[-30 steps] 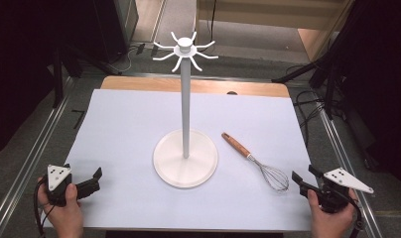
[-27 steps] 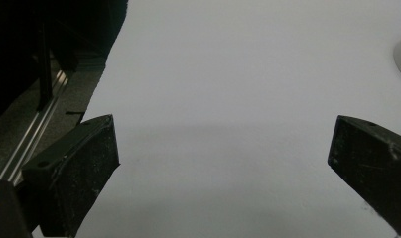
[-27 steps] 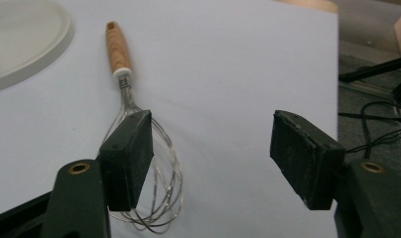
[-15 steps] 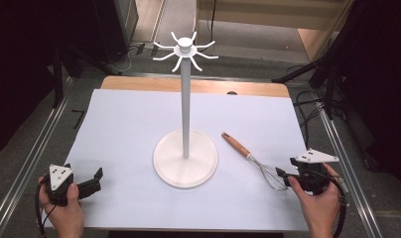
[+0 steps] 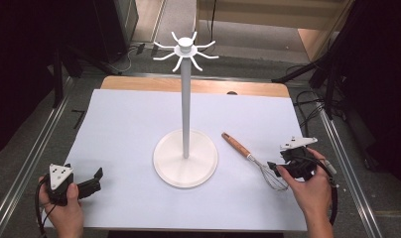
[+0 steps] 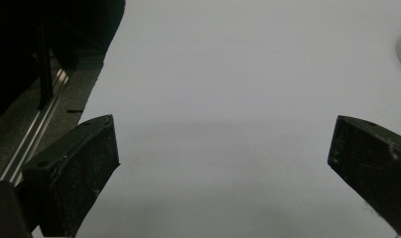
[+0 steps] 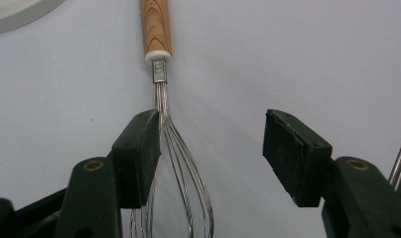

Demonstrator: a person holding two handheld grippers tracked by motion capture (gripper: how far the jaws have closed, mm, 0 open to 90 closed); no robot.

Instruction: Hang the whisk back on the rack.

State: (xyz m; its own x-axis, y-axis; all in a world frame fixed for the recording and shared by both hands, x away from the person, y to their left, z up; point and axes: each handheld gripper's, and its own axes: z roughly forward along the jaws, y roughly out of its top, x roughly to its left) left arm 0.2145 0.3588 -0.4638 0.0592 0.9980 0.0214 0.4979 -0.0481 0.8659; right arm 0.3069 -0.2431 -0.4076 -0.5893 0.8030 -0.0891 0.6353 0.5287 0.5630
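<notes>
A whisk [image 5: 253, 159] with a wooden handle [image 7: 155, 25] and wire loops [image 7: 181, 163] lies flat on the white table, right of a white stand [image 5: 185, 99] with hook arms at its top. My right gripper [image 5: 278, 169] hovers open over the wire end; in the right gripper view [image 7: 211, 144] the wires run between the jaws, close to the left one. Near the table's front left corner my left gripper [image 5: 94, 179] is open, and in the left gripper view [image 6: 223, 158] bare table lies between its jaws.
The stand's round base [image 5: 165, 166] sits at mid-table. The white table cover [image 5: 129, 129] spreads wide around it, with a wooden strip [image 5: 139, 83] along the far edge. Metal rails [image 5: 30, 163] run beside the table, and cables [image 5: 307, 101] lie at the right.
My right gripper has moved forward and left from the table's front right corner to the whisk's wire end. The left gripper has stayed put.
</notes>
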